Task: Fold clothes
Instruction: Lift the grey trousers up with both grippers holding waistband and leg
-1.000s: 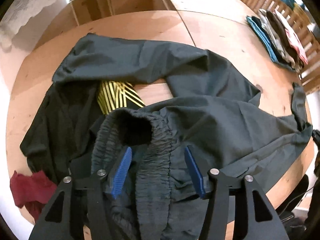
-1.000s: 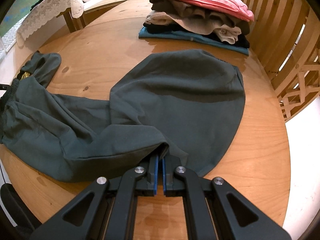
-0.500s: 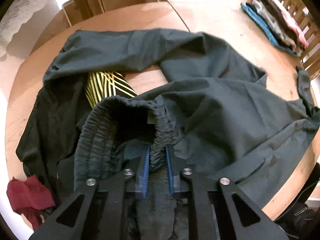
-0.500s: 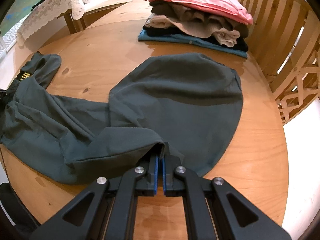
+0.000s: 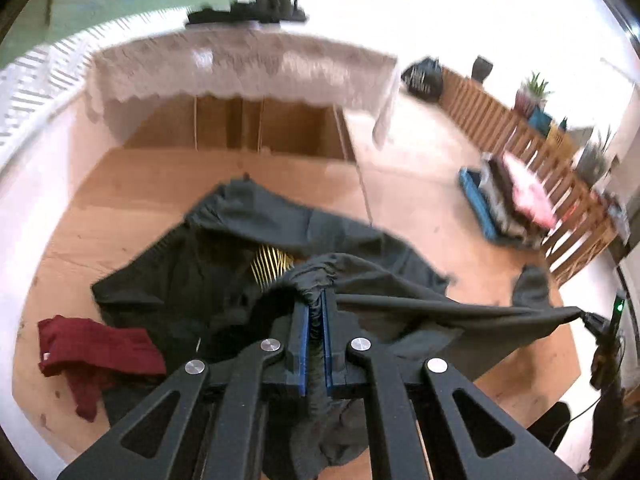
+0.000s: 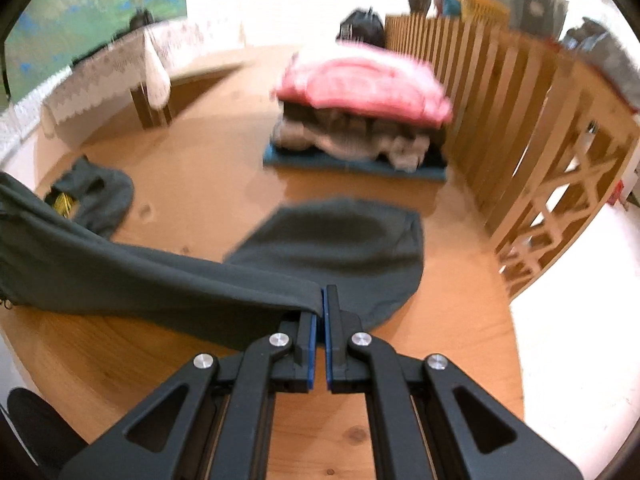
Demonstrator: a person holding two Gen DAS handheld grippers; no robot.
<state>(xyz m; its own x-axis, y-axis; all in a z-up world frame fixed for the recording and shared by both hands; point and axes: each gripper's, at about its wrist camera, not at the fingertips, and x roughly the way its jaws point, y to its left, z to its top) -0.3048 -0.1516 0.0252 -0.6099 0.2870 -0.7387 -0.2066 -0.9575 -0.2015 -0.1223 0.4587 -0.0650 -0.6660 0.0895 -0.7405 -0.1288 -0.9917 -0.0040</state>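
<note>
Dark grey trousers [image 5: 404, 312] are stretched in the air between both grippers above a round wooden table [image 5: 132, 184]. My left gripper [image 5: 316, 300] is shut on the gathered elastic waistband. In the right wrist view, my right gripper [image 6: 323, 294] is shut on a hem edge of the same trousers [image 6: 120, 276], which run off to the left. One trouser leg [image 6: 344, 248] still rests on the table ahead of it. At the far right of the left wrist view the right gripper [image 5: 592, 318] pinches the taut cloth.
A black garment with yellow stripes [image 5: 268, 266] and a dark red garment [image 5: 92, 344] lie under the left gripper. A stack of folded clothes [image 6: 360, 120] topped in pink sits by a wooden slat railing [image 6: 516, 120]. A lace-covered table [image 5: 240, 68] stands behind.
Both grippers have risen, lifting the trousers off the table and pulling them taut. The left gripper went from open around the waistband to shut on it; the view now tilts up toward the room.
</note>
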